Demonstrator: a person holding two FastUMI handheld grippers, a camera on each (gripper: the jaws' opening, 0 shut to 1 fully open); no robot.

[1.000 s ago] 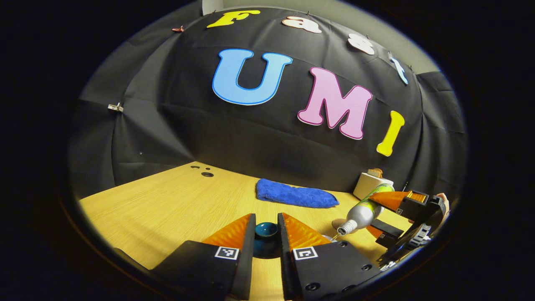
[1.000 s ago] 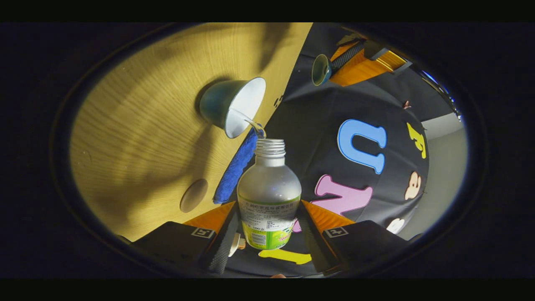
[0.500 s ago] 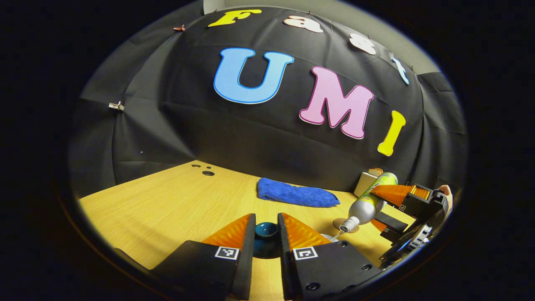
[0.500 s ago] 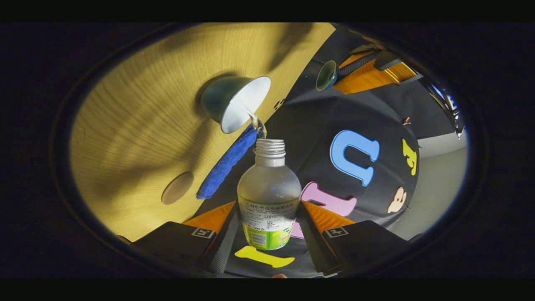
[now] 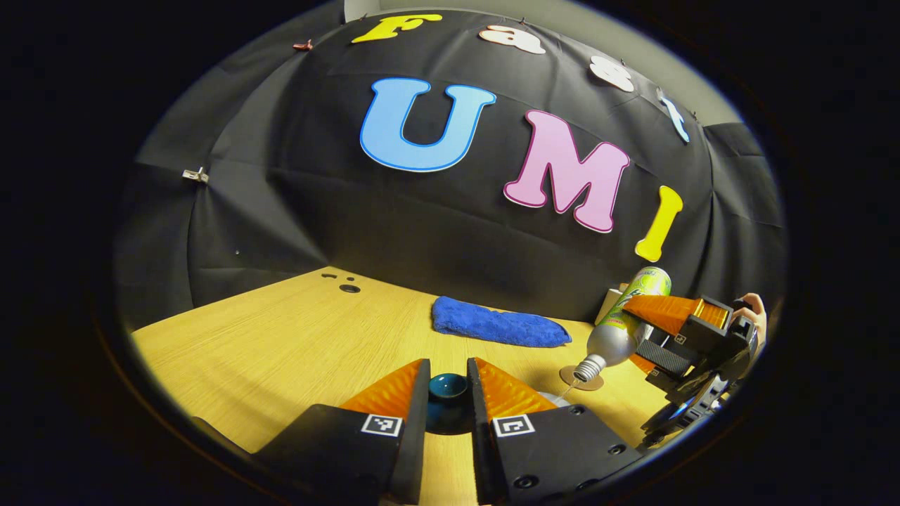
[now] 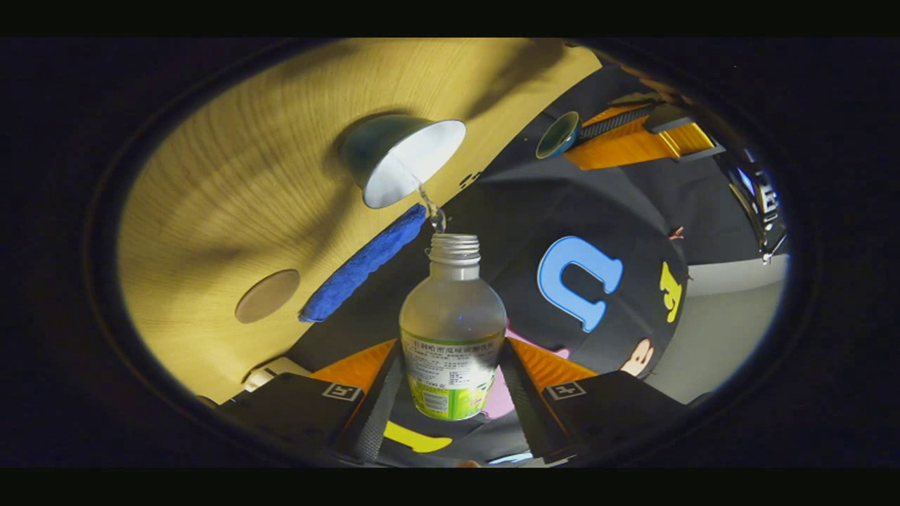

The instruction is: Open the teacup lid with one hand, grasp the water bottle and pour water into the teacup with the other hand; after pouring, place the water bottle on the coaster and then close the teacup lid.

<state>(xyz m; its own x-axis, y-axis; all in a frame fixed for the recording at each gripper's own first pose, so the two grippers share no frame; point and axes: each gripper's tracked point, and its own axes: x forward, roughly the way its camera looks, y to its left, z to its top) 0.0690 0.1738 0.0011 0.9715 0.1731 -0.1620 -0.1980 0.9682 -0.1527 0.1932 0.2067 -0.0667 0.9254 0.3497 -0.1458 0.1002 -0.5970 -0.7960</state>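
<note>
Fingers [image 6: 524, 365] of the right gripper [image 6: 450, 393] clamp the tilted water bottle [image 6: 452, 330], pouring into the teacup [image 6: 401, 158]; left gripper [image 5: 448, 404] grips the lifted lid [image 5: 448, 388]. Coaster [image 6: 267, 296] placement and closing remain.

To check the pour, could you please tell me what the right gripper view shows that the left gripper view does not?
Right gripper view: the teacup with its white inside open and the water stream landing in it. Left gripper view: the hand holding the right gripper, with the water bottle tilted neck-down. Both: that bottle, the lid in the left gripper, the blue towel, the coaster.
</note>
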